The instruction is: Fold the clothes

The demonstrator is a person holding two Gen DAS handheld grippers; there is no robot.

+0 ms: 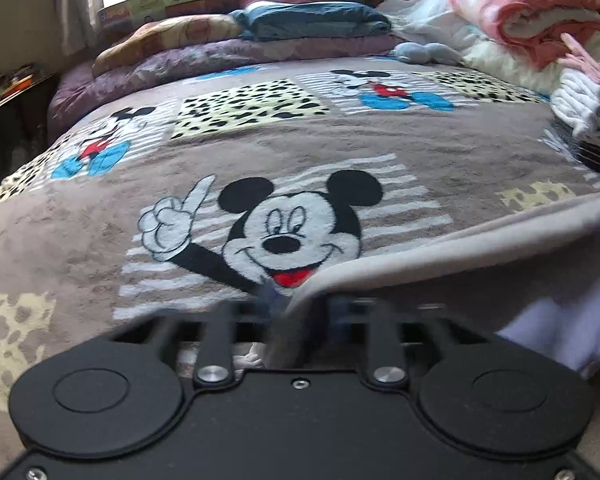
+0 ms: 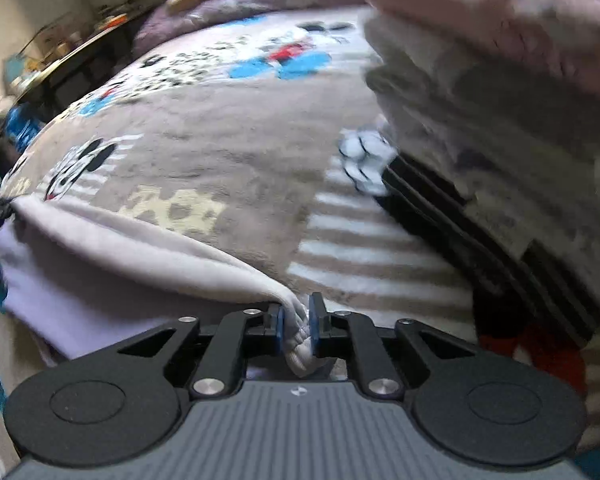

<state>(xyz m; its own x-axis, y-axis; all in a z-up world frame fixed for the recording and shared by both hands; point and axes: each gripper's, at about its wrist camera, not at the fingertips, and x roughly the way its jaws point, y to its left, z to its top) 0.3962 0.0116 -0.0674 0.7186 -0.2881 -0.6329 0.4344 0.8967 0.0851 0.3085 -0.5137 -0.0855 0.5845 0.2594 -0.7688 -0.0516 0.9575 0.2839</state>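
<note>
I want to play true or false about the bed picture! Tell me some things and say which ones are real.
1. The right claw is pinching a bunched bit of the pale garment. True.
2. The blanket on the bed is plain green. False: it is grey-brown with cartoon mouse pictures and spotted patches.
3. The left claw grips the same pale garment at another spot. True.
4. The pink and white rolled blanket lies on the floor. False: it sits on top of the pile at the far right of the bed.
5. The folded blue cloth is between the two claws. False: it lies far off at the head of the bed.
</note>
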